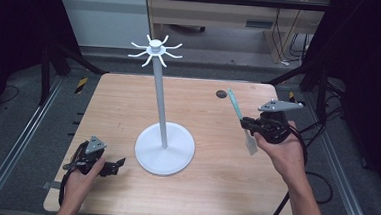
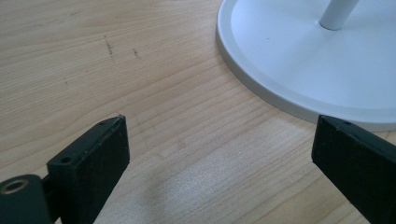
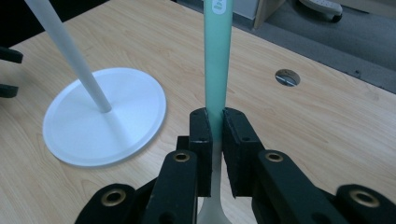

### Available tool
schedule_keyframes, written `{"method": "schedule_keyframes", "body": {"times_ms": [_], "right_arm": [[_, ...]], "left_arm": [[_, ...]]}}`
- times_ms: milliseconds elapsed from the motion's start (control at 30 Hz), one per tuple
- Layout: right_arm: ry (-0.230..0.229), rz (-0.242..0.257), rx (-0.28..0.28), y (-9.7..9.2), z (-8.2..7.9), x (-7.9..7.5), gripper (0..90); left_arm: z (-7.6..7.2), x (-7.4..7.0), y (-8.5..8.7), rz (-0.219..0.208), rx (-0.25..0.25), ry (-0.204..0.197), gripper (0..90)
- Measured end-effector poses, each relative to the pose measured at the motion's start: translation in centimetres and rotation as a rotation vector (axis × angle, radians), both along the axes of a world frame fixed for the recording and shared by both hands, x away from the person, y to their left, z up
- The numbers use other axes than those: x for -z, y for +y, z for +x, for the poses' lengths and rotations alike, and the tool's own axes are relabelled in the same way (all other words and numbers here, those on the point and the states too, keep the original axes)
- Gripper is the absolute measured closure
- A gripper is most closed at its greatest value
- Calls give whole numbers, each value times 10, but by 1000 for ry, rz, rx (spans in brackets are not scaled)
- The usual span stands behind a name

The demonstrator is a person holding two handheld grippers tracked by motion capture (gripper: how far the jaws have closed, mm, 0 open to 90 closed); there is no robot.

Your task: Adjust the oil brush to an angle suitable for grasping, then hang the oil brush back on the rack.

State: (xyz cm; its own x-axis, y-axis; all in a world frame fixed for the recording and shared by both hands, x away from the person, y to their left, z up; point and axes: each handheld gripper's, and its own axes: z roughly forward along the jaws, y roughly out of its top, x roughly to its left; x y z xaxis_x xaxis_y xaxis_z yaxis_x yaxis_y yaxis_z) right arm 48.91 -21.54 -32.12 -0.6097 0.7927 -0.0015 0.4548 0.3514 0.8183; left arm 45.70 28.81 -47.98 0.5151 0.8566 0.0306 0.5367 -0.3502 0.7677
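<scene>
Tabletop (image 1: 213, 189): light wood grain, rounded corners, a few faint dark scuffs left of centre.
Cable hole (image 1: 221, 94): round, dark, near the far edge.
Stand (image 1: 164, 148): white round base, near the middle, thin upright pole.

spatula (image 3: 217, 65) handle tip cut off, blade hidden

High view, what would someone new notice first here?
The tall white stand with curved hooks at its top rises from the middle of the wooden table. At the table's right side, the right gripper is shut on a teal-handled spatula, held above the tabletop. The left gripper waits open near the stand's round base.
</scene>
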Motion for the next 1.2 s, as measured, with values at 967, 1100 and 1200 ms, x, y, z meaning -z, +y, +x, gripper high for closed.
{"method": "schedule_keyframes", "body": {"times_ms": [967, 1100, 1200], "right_arm": [[-109, 93, -55, 37, -8, -19, 826], [-121, 109, -62, 40, -9, -22, 826], [-141, 118, -73, 46, -12, -27, 826]], "left_arm": [[0, 0, 1, -2, 0, -1, 38], [-1, 0, 1, -5, -2, 1, 39], [-1, 0, 2, -3, -1, 2, 41]]}}
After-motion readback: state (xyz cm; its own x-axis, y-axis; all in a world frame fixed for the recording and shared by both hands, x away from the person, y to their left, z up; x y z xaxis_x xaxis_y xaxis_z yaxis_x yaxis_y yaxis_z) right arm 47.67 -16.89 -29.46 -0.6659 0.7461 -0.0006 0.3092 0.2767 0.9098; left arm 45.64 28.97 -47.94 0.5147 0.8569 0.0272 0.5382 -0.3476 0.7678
